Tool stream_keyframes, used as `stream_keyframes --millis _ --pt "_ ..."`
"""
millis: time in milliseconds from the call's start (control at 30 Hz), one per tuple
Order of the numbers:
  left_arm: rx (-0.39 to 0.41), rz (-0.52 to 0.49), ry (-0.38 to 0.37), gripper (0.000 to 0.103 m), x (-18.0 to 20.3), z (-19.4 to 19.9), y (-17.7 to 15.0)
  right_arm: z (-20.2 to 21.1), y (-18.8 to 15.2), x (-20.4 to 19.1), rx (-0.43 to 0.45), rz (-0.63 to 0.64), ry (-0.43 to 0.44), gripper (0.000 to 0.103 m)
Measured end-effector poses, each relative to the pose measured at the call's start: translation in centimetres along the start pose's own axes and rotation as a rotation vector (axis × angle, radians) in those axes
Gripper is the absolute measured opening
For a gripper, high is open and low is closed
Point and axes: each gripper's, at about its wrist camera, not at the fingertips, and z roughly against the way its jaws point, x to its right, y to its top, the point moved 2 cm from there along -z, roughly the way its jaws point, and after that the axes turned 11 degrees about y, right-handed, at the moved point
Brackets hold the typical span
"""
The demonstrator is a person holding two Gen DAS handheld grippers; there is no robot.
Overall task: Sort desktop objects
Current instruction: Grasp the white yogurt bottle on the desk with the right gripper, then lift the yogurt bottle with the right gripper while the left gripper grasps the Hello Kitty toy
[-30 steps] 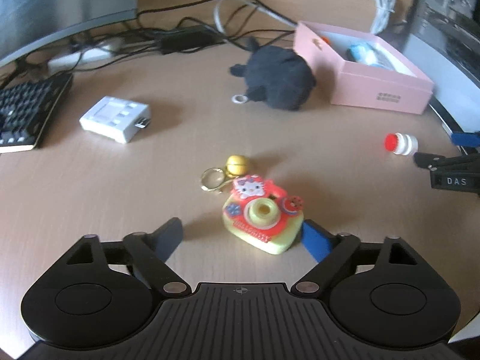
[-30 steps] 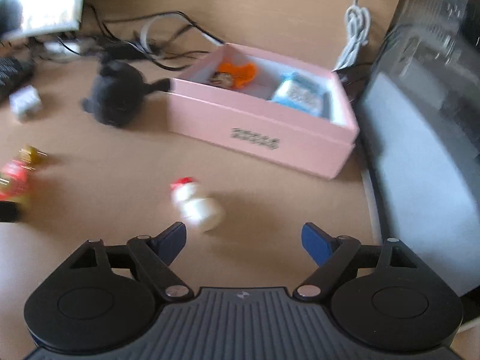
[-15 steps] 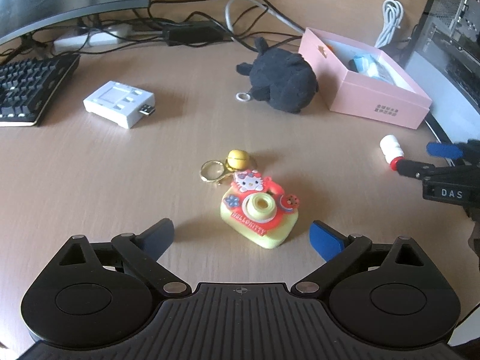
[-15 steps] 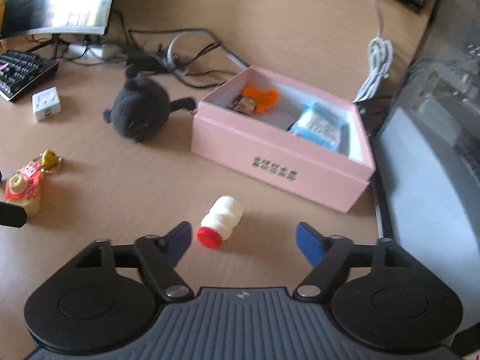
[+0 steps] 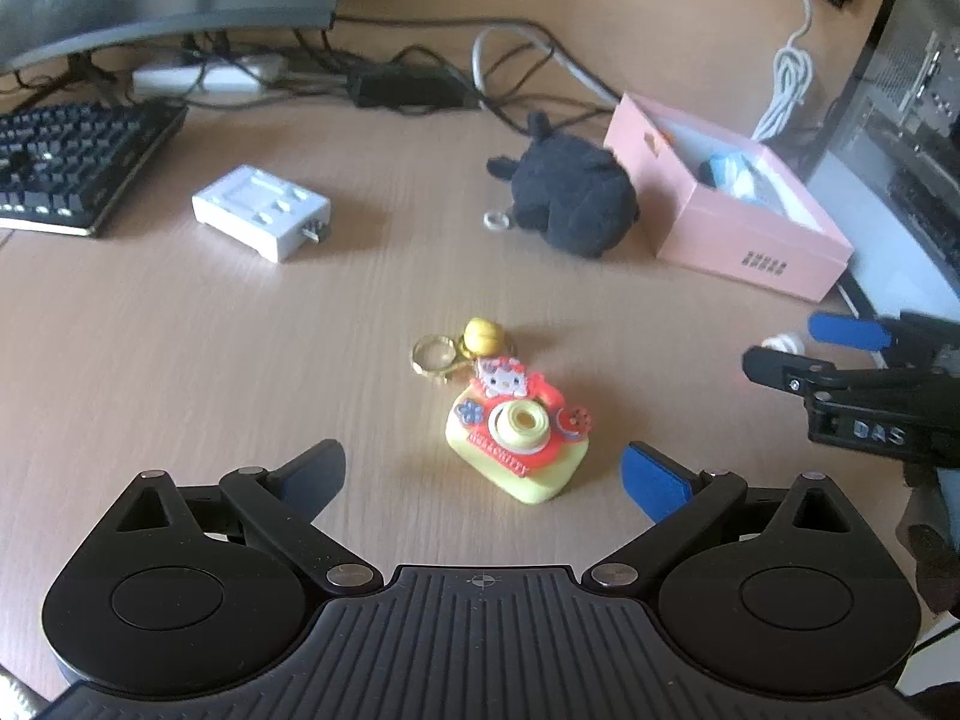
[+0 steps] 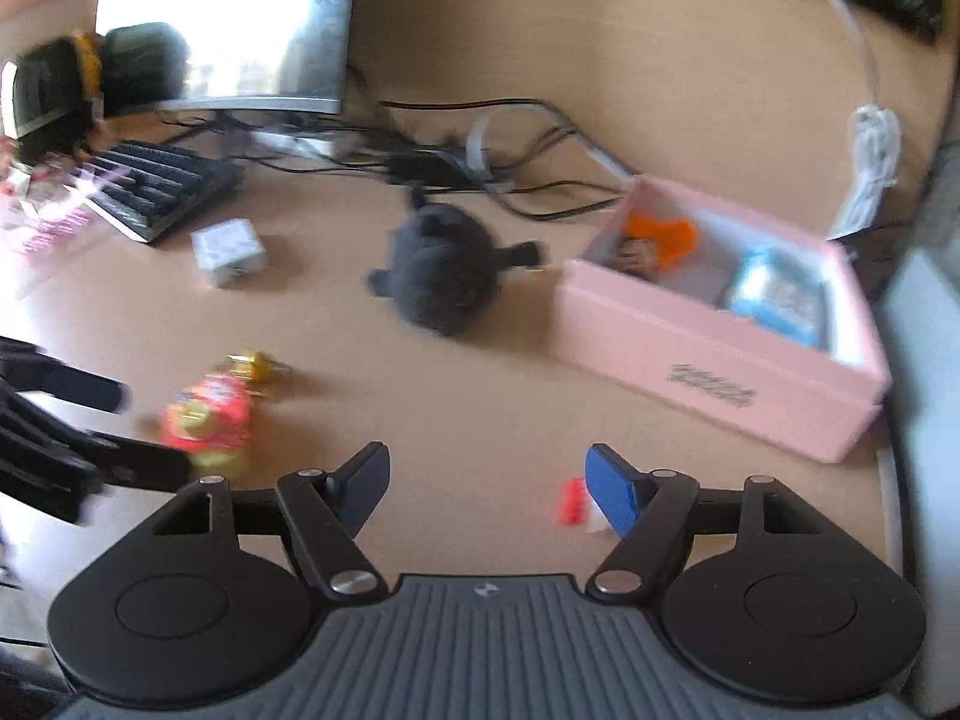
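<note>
Wooden worktop (image 5: 180, 360) | pink box (image 6: 720, 372) at right edge holds two items | toy camera (image 5: 519, 432), plush (image 5: 570, 204), bottle (image 6: 573, 501), adapter (image 5: 261, 219) left out | left tongs (image 5: 480, 471) apart, just widened, astride camera | right tongs (image 6: 486, 480) apart, empty, bottle beside right finger

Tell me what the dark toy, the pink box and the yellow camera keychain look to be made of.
Dark toy: soft plush fabric, matte and fuzzy, with a blurred, rounded outline.
Pink box: probably cardboard, smooth matte finish, with thin straight walls, crisp edges and printed lettering on its side.
Yellow camera keychain: looks like moulded rubbery plastic, slightly glossy, in raised coloured layers; its ring gleams like gold-toned metal.
</note>
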Motion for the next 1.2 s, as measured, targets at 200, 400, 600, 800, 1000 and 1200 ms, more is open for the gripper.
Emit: stream_keyframes --millis 200,400,600,800,1000,1200 --pt "0.055 -0.015 0.012 0.103 -0.1 1.2 0.1 -1.0 -0.9 2.9 -0.028 -0.085 -0.048 0.073" --pt "0.018 -0.078 0.013 0.103 0.1 1.1 -0.2 -2.4 -0.9 5.4 -0.074 -0.180 0.045 0.043" --pt "0.034 -0.214 0.001 0.102 2.0 -0.3 0.6 -0.8 -1.9 4.4 -0.050 -0.213 0.045 0.042" --pt "-0.004 -0.293 -0.008 0.073 3.6 -2.4 1.1 1.7 -2.3 2.5 -0.053 -0.176 0.040 0.043" --pt "0.008 -0.345 -0.025 0.063 4.1 -2.8 0.8 3.5 -1.8 1.9 -0.051 -0.171 0.031 0.042" --pt "0.026 -0.373 -0.071 0.063 4.6 -1.2 1.1 5.4 -0.1 1.5 -0.021 -0.147 0.031 0.042"
